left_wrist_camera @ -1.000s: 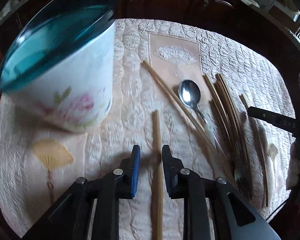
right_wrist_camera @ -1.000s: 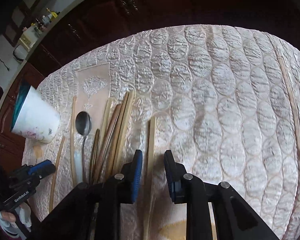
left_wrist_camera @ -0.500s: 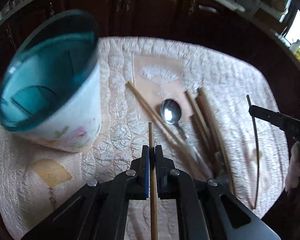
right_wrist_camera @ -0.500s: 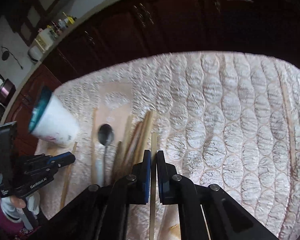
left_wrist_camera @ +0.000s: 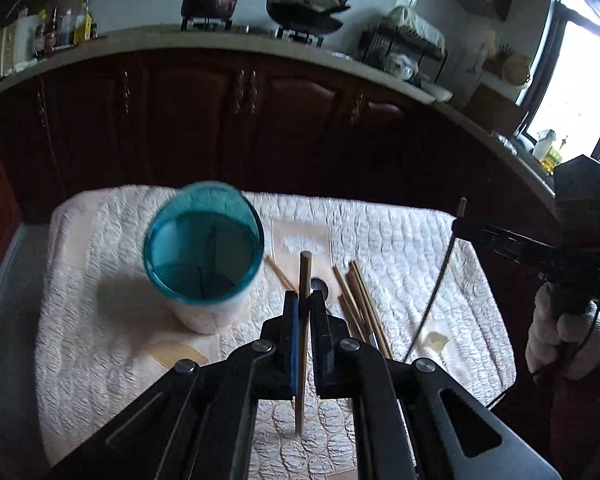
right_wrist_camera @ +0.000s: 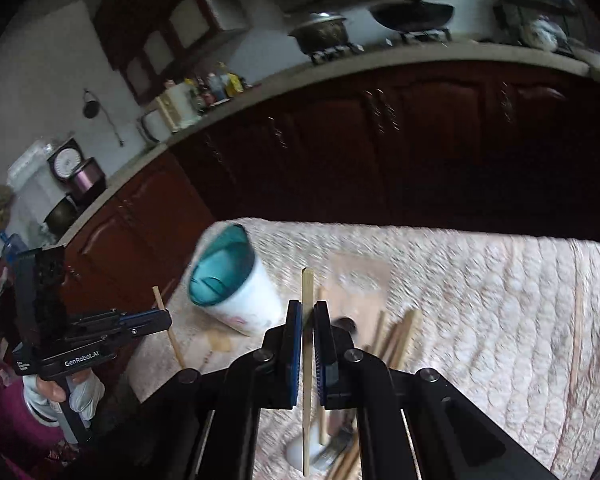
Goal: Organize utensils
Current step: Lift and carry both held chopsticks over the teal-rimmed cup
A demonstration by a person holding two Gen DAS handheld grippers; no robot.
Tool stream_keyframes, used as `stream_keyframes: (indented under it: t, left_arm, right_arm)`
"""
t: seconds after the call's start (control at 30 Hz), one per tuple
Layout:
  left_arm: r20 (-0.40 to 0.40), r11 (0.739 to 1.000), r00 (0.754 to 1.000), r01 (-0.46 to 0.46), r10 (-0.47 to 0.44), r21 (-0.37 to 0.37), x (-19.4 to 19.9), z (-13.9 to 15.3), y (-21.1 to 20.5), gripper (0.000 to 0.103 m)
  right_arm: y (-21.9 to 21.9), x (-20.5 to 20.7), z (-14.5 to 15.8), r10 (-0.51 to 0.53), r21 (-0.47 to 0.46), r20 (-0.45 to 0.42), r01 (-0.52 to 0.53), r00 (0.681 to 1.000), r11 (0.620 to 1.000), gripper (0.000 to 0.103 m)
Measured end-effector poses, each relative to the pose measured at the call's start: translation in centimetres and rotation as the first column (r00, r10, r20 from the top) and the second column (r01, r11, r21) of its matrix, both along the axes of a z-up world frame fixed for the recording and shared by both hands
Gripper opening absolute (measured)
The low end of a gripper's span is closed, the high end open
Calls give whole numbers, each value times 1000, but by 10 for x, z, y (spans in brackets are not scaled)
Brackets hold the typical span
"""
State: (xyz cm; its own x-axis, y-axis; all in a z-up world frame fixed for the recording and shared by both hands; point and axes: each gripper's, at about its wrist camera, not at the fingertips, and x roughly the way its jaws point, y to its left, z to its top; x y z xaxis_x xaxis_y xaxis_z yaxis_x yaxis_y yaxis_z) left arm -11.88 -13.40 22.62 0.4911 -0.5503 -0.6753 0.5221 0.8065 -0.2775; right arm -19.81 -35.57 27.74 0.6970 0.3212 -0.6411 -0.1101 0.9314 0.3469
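Wooden chopstick (left_wrist_camera: 302, 320) pinched in left gripper (left_wrist_camera: 304, 308); right gripper (right_wrist_camera: 308, 320) pinches another chopstick (right_wrist_camera: 307, 344), both above quilted tablecloth (left_wrist_camera: 420, 248) w/ teal-rimmed cup (left_wrist_camera: 204, 252).

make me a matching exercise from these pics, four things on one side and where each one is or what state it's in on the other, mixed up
Things:
1. left gripper
2. right gripper
3. cup
4. spoon

States or places:
A. stands upright on the quilted cloth, teal inside
B. lies flat among the loose chopsticks on the cloth
C. shut on a round chopstick
D. shut on a flat chopstick

Pairs: 1-C, 2-D, 3-A, 4-B
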Motion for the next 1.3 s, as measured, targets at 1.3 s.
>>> stream_keyframes:
  t: [1.3]
  left_arm:
    - [157, 977, 969, -203, 191, 67, 129, 29, 17, 5]
  right_arm:
    - [107, 180, -3, 44, -79, 47, -40, 998, 996, 7]
